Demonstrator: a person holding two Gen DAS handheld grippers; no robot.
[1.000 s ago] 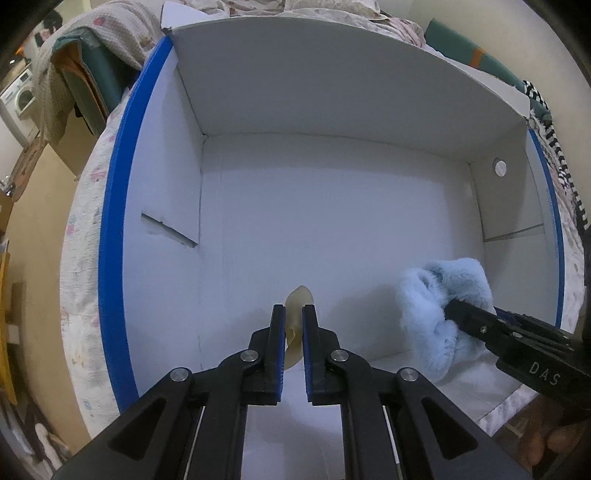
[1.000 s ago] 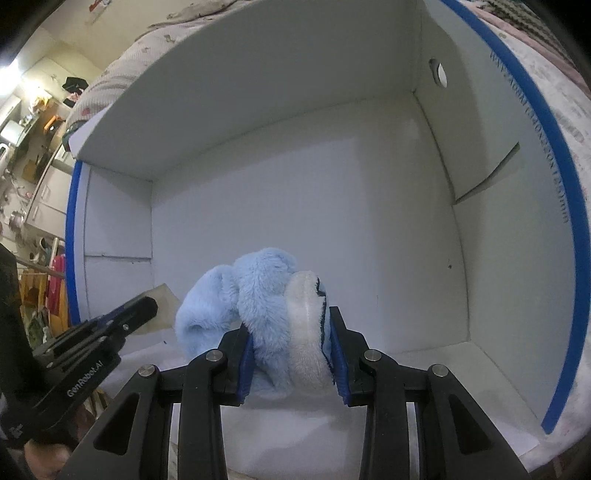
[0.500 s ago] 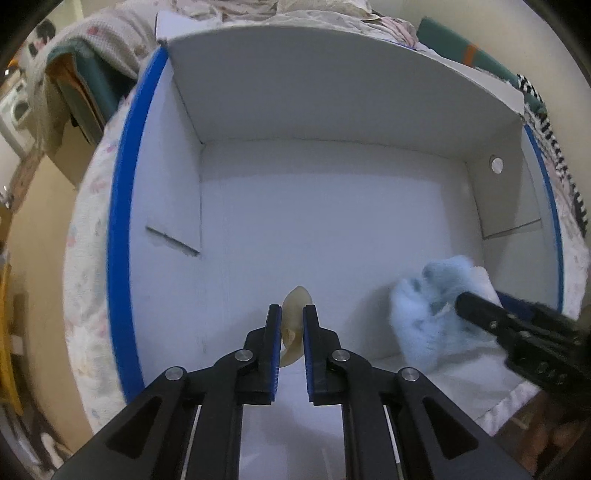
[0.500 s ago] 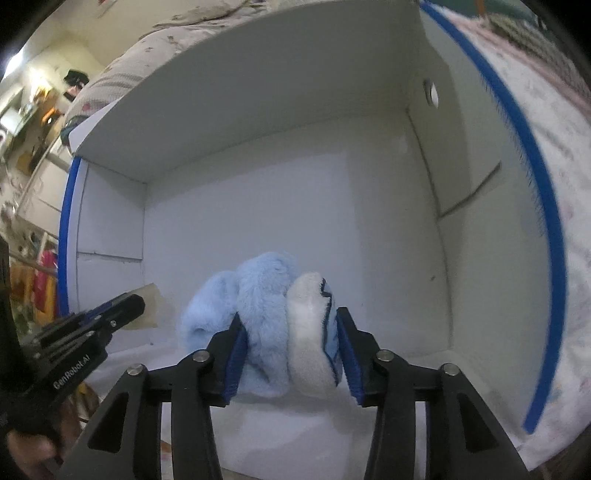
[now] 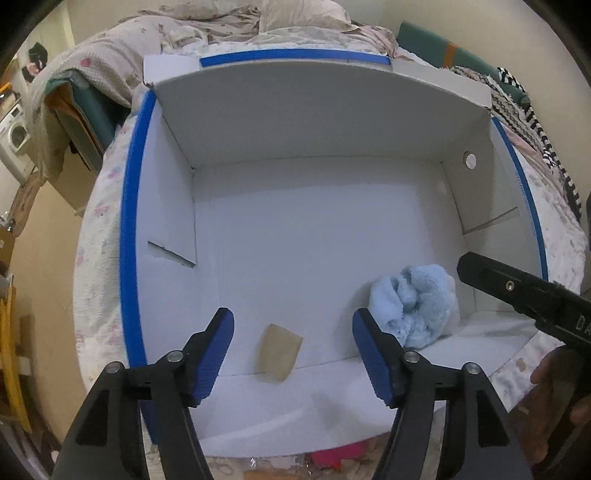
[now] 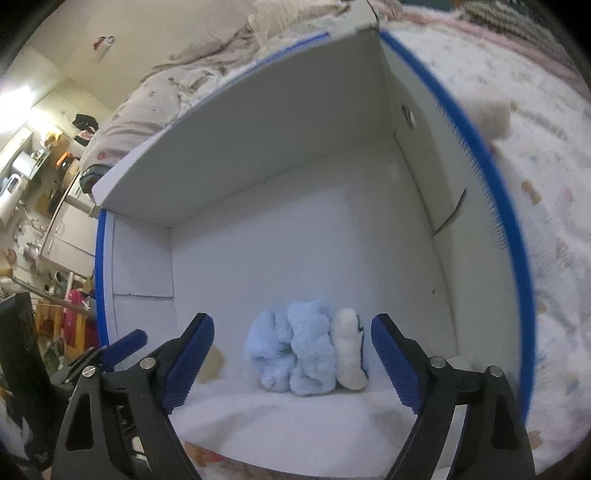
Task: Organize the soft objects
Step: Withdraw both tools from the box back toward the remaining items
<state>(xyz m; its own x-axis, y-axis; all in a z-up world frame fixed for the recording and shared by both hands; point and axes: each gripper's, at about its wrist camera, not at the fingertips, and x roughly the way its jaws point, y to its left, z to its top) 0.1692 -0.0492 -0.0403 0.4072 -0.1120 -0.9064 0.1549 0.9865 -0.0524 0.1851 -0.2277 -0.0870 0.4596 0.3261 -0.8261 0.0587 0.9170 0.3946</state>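
Note:
A white box with blue edges (image 5: 129, 229) lies open on the bed. A fluffy light-blue and white soft bundle (image 5: 413, 306) rests on the box floor near the front right; it also shows in the right wrist view (image 6: 306, 354). A small flat beige piece (image 5: 279, 352) lies on the box floor near the front. My left gripper (image 5: 293, 350) is open, its jaws wide apart above and around the beige piece, not touching it. My right gripper (image 6: 291, 362) is open, jaws either side of the blue bundle, clear of it.
The box walls (image 6: 417, 184) rise at the back and both sides. Rumpled bedding (image 5: 236, 26) and a striped cloth (image 5: 532, 122) lie behind the box. A beige block (image 6: 489, 116) sits on the floral bedspread to the right. Room clutter (image 6: 44, 192) stands at the far left.
Both grippers have opened and pulled back. The left let go of the beige piece, which now lies flat; the right let go of the blue bundle, which rests on the box floor.

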